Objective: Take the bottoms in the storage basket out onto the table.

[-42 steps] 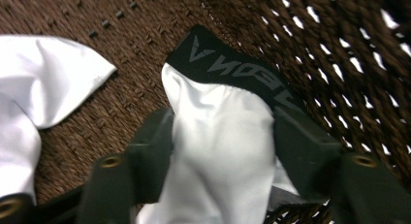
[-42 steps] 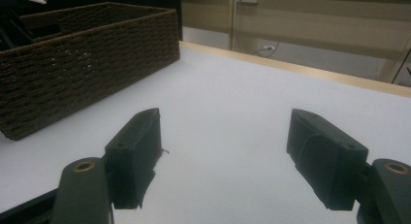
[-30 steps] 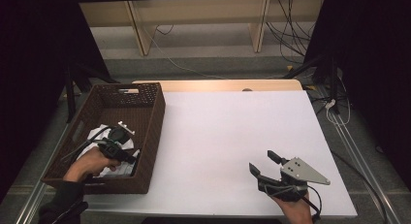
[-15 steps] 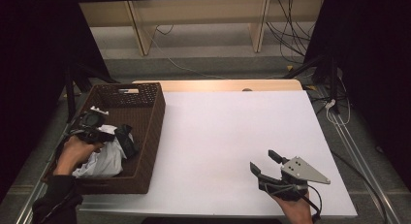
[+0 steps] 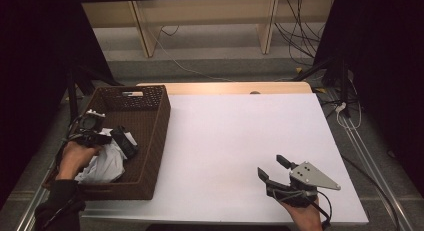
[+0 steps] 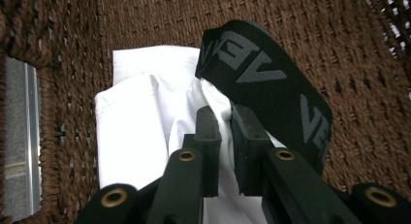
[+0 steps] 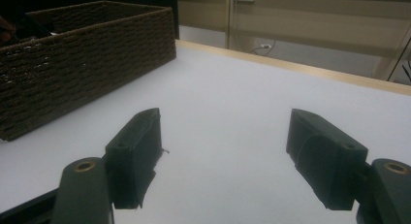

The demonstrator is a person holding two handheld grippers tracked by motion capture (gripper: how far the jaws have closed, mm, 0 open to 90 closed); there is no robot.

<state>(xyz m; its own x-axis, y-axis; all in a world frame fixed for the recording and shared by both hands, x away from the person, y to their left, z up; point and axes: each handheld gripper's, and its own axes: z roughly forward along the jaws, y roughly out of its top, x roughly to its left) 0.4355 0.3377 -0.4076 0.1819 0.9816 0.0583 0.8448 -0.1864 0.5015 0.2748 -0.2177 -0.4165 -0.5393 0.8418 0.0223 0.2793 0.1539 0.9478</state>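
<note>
- White tabletop [image 5: 240, 141] is bare, so nothing's unpacked yet.
- Left gripper [image 6: 228, 136] is pinched on the white garment [image 6: 140, 132], inside the wicker basket [image 5: 155, 116] at 9 o'clock.
- Right gripper [image 7: 223, 151] gapes empty at 5 o'clock; lifting the garment out is left.

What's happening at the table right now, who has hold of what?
A person works two claws at a white table. The left claw is inside the brown wicker basket, shut on a white garment with a black lettered waistband, pinching the white fabric next to the band. The garment lies bunched in the basket's near end. The right claw rests open over the bare tabletop on the near right, apart from the basket, holding nothing.
</note>
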